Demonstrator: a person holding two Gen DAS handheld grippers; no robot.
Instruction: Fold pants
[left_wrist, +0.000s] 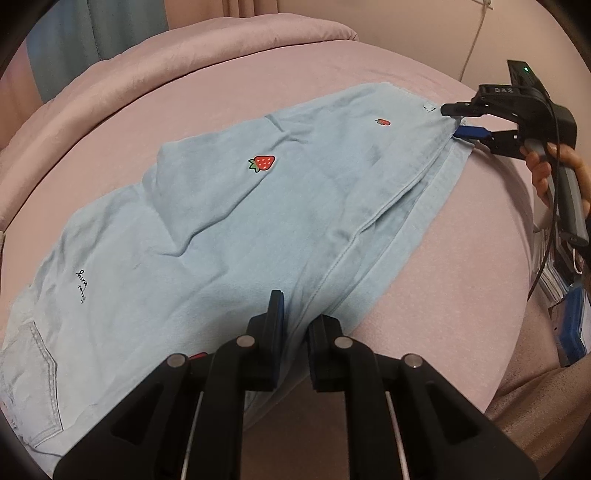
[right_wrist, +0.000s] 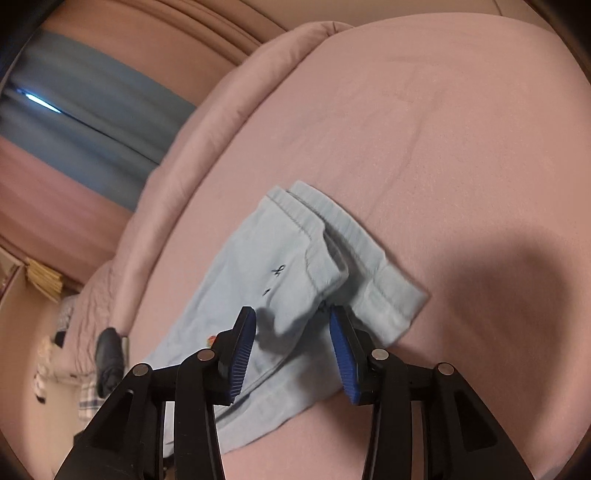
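Note:
Light blue pants (left_wrist: 229, 221) with red strawberry patches lie folded lengthwise on the pink bed. My left gripper (left_wrist: 295, 325) is at the near edge of the pants with a fold of fabric between its fingers, shut on the cloth. My right gripper (left_wrist: 452, 120) is at the far leg end, jaws apart around the hem corner. In the right wrist view the right gripper (right_wrist: 291, 325) is open, blue pads wide, with the pants' hem ends (right_wrist: 332, 251) lying between and beyond the fingertips.
The pink bedspread (left_wrist: 443, 258) covers the bed, with a rolled pink quilt (left_wrist: 184, 55) along the far edge. Blue curtains (right_wrist: 92, 110) hang behind. Stacked items (left_wrist: 569, 302) sit off the bed's right side. A dark object (right_wrist: 109, 362) lies beside the bed.

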